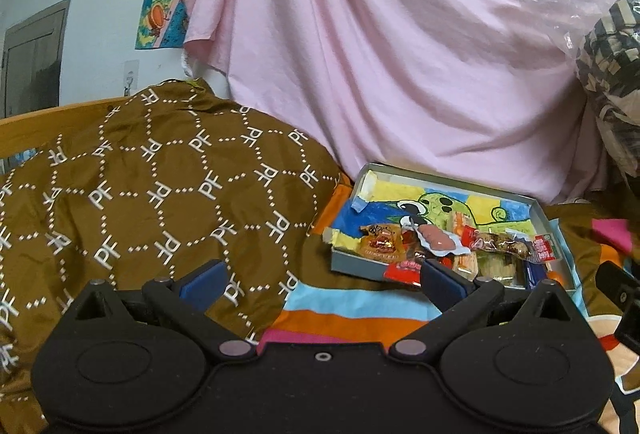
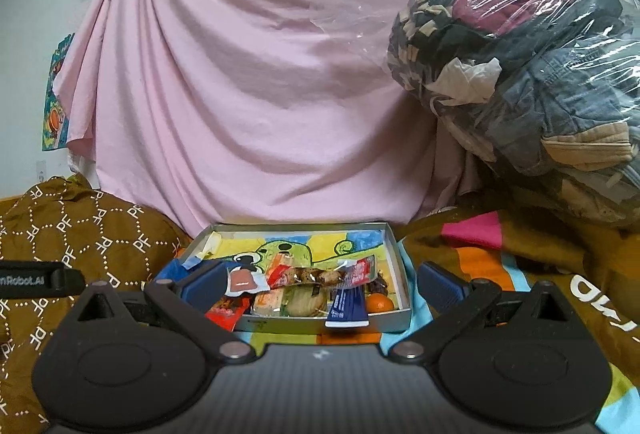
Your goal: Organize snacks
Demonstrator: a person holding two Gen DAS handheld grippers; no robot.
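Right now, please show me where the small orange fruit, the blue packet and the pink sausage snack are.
orange fruit (image 2: pixel 377 303), right wrist view, on its round front.
blue packet (image 2: pixel 345 309), right wrist view, on its middle.
pink sausage snack (image 1: pixel 436 239), left wrist view, on its pink centre.

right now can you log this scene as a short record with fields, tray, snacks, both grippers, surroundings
tray: shallow grey tray with a cartoon drawing lining its floor, resting on a striped blanket
snacks: wrapped packets piled at the near end; blue packet overhangs the front rim; small orange fruit in the near right corner
left gripper: jaws open, empty, short of the tray
right gripper: jaws open, empty, facing the tray
surroundings: pink sheet behind, brown PF-print fabric left, clear bag of clothes right
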